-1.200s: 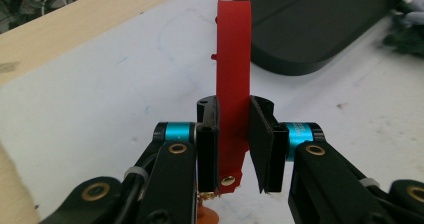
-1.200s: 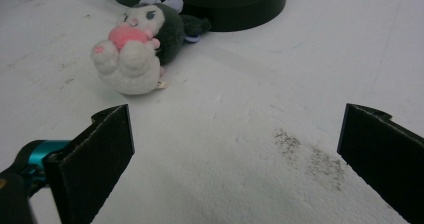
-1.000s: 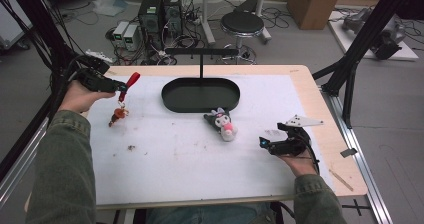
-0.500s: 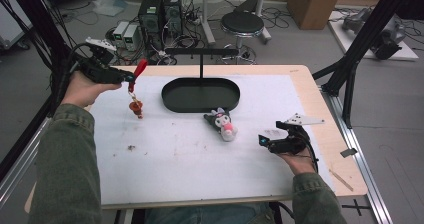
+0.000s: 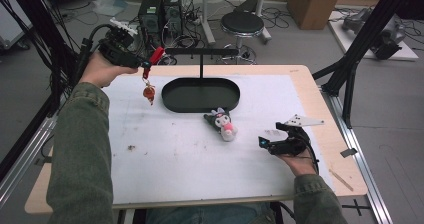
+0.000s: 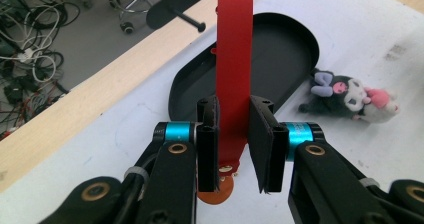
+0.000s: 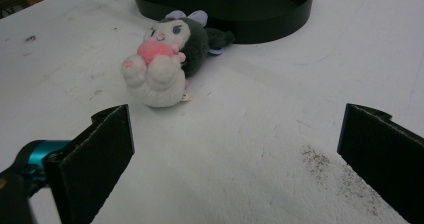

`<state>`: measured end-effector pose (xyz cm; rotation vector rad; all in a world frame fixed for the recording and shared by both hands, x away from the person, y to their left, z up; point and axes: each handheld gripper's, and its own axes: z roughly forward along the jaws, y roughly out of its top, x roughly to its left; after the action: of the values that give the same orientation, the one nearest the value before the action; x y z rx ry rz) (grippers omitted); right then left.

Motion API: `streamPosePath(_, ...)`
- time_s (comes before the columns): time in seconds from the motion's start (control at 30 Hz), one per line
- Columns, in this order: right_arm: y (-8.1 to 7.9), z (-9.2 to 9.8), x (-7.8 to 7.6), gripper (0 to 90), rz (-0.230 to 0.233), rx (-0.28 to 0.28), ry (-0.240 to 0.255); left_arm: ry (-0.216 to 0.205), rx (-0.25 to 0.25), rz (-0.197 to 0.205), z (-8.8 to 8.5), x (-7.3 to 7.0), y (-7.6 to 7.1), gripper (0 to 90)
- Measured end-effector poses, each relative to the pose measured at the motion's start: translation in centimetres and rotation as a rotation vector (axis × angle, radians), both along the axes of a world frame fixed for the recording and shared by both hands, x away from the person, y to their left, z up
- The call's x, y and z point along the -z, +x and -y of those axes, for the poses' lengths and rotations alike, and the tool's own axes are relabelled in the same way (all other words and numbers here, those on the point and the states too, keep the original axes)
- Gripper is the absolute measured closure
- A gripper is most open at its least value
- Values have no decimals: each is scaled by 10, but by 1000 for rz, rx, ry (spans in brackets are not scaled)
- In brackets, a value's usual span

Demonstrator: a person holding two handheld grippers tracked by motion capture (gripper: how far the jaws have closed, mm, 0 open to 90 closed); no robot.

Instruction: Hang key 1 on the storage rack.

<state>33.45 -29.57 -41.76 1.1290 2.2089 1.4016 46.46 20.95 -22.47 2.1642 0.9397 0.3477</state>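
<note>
We see left gripper [image 5: 145,64] raised over table's far-left corner, jaws clamped on red flat strap [image 6: 233,69] with orange-red charm [image 5: 149,92] dangling, black oval metal tray [image 5: 200,95] mid-table, dark-and-white plush toy [image 5: 222,125] beside it, right gripper [image 5: 265,141] low over white mat [image 5: 175,149], jaws wide apart, empty.

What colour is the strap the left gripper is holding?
Red. The strap is clamped in the left gripper; it shows best in the left gripper view.

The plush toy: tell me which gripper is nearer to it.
Right. The right gripper rests open on the table just beside the plush toy. The left gripper is raised beyond the black tray, shut on a red strap.
</note>
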Motion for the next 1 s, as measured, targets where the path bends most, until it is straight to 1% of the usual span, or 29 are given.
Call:
streamPosePath(0.07,-1,2,0,6,2,2,8,-4,3,-8,5,-2,5,746)
streamPosePath(0.1,-1,2,0,6,2,2,8,-4,3,-8,5,-2,5,746)
streamPosePath(0.13,-1,2,0,6,2,4,10,6,21,-1,13,-3,7,746)
streamPosePath(0.17,-1,2,0,6,2,4,8,10,28,7,17,-4,9,746)
streamPosePath(0.2,-1,2,0,6,2,3,8,19,41,7,21,-5,10,746)
streamPosePath(0.23,-1,2,0,6,2,3,8,19,41,7,21,-5,10,746)
streamPosePath(0.27,-1,1,0,6,3,2,6,17,51,10,28,-6,13,746)
streamPosePath(0.3,-1,1,0,5,0,0,4,17,51,10,28,-6,13,746)
streamPosePath(0.4,-2,2,-1,6,1,-2,-6,27,61,9,34,-8,23,746)
streamPosePath(0.43,-3,2,-2,6,3,-2,-1,26,67,14,37,-9,26,746)
streamPosePath(0.47,-4,3,-2,6,4,1,6,33,76,16,40,-11,30,746)
streamPosePath(0.53,-4,5,-2,6,5,1,5,50,74,24,45,-15,36,746)
streamPosePath(0.57,-4,5,-1,5,4,6,3,46,67,29,47,-16,38,746)
streamPosePath(0.63,-4,5,-1,6,4,6,3,47,73,31,48,-18,41,746)
streamPosePath(0.67,-4,5,-1,6,0,5,2,51,74,28,52,-20,45,746)
streamPosePath(0.7,-4,5,-1,6,0,5,2,51,74,28,52,-20,45,746)
streamPosePath(0.73,-5,5,0,5,-7,8,-1,89,68,19,55,-21,49,746)
streamPosePath(0.77,-5,6,0,5,-8,8,-1,89,68,19,55,-21,49,746)
streamPosePath(0.8,-5,6,0,5,-8,8,-1,103,64,20,56,-22,51,746)
streamPosePath(0.83,-5,7,1,6,-8,14,-2,94,60,22,57,-21,54,746)
streamPosePath(0.9,-5,9,1,6,-8,15,1,89,55,23,59,-20,57,746)
streamPosePath(0.97,-5,9,1,6,-7,16,0,93,53,19,60,-19,59,745)
streamPosePath(1.0,-6,10,2,6,-15,22,1,101,40,17,61,-16,62,746)
